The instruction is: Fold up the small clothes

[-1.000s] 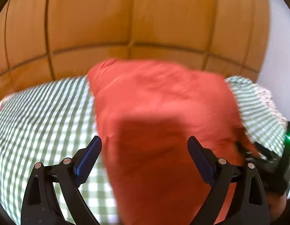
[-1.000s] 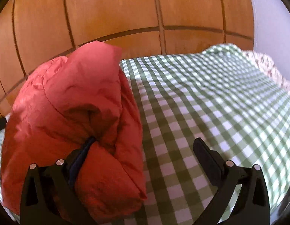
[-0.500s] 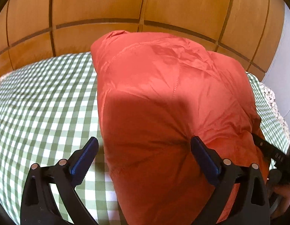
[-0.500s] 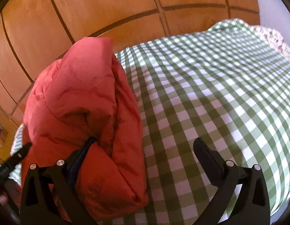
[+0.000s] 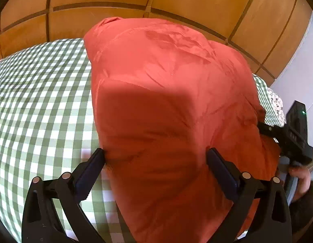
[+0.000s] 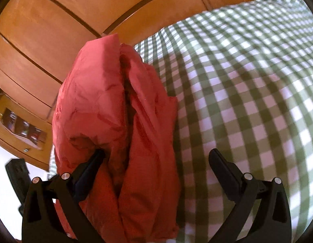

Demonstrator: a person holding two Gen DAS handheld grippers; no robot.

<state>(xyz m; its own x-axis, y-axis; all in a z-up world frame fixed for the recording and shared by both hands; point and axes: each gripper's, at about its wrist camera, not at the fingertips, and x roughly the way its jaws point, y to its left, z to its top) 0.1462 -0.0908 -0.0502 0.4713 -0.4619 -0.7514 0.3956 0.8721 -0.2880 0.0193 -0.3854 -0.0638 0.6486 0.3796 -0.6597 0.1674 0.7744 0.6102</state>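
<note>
Only the left view shows the right tool (image 5: 264, 129) perhaps touching the red garment (image 5: 166, 101); the left tool (image 5: 156, 160) gapes wide.

A bed (image 5: 39, 101) covered in green-and-white check is seen; a bundled red garment (image 5: 166, 101) lies on it, centre frame.

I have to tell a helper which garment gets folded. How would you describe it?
Find the bed with the green-and-white checked cover against the wooden panelling. On it lies a puffy red garment, bundled in thick layers, the only plain, unpatterned cloth there.
</note>
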